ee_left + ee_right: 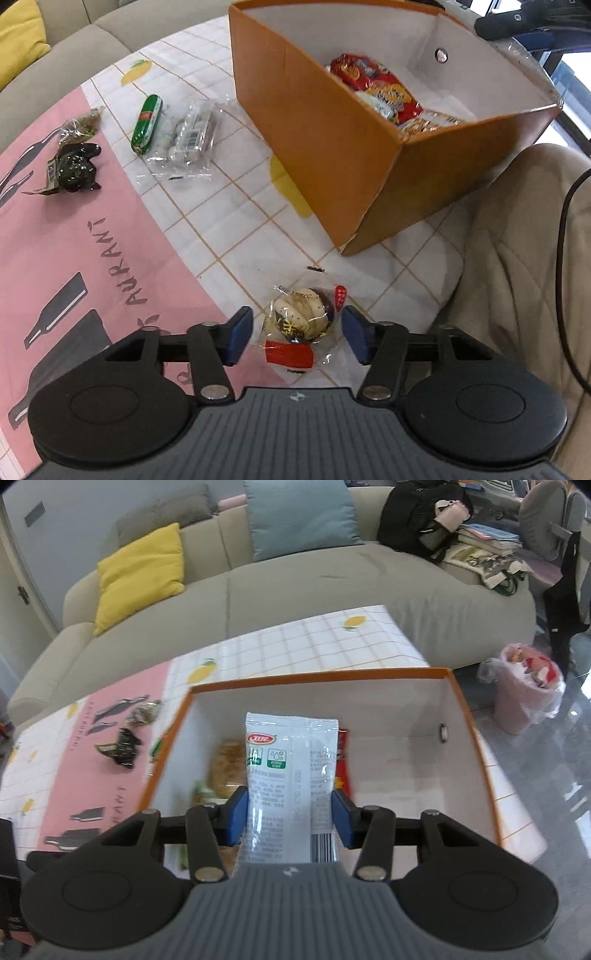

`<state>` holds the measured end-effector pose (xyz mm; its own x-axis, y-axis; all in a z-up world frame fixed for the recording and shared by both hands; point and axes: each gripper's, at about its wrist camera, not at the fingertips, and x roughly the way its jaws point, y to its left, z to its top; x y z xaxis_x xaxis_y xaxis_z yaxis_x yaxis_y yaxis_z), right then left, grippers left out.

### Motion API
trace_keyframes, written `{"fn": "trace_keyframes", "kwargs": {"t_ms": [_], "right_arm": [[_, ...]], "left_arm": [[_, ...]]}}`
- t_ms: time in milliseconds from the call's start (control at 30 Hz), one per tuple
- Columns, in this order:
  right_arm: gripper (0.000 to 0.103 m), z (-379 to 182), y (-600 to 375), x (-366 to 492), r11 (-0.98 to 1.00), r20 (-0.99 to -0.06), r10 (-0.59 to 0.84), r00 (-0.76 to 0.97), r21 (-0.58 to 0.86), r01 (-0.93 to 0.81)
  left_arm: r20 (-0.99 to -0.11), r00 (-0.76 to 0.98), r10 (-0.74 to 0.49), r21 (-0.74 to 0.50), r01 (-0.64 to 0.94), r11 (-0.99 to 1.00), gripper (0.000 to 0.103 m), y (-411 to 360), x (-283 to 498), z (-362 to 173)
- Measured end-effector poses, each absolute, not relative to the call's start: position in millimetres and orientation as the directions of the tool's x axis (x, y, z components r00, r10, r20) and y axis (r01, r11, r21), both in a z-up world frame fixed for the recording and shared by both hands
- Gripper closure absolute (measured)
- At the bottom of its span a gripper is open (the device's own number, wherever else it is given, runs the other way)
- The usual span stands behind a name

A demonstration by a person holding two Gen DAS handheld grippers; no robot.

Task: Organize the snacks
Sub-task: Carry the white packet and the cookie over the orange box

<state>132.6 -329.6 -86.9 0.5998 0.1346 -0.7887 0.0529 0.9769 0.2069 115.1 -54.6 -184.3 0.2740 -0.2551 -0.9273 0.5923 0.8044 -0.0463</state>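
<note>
A clear-wrapped snack with a pale nut on a dark date and a red label lies on the tablecloth near the table's front edge. My left gripper straddles it, open, with a gap between each blue pad and the wrapper. My right gripper is shut on a pale blue sachet held upright over the orange box. The same orange box holds red packets and a yellowish packet.
A green sausage stick, a clear-wrapped snack, a dark wrapped snack and a small brownish pack lie left of the box. A beige blanket lies past the table's right edge. A bagged bin stands on the floor.
</note>
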Motion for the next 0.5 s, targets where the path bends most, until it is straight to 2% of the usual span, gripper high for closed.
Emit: {"fn": "trace_keyframes", "kwargs": {"t_ms": [67,200,500], "right_arm": [[0.056,-92,-337,136,0.978,-0.800,0.123,0.588,0.197,0.064],[0.056,-101,-353,143,0.980,-0.814,0.107,0.571,0.182,0.077],[0.056,-122,-379,171,0.976,-0.851,0.119,0.512,0.194,0.096]], "left_arm": [[-0.933,0.260,-0.247,-0.049,0.590,0.806,0.055,-56,117,-188],[-0.931,0.267,-0.250,-0.067,0.547,0.834,0.060,-54,123,-186],[-0.876,0.380,-0.298,-0.136,0.398,0.907,0.060,-35,149,-118]]}}
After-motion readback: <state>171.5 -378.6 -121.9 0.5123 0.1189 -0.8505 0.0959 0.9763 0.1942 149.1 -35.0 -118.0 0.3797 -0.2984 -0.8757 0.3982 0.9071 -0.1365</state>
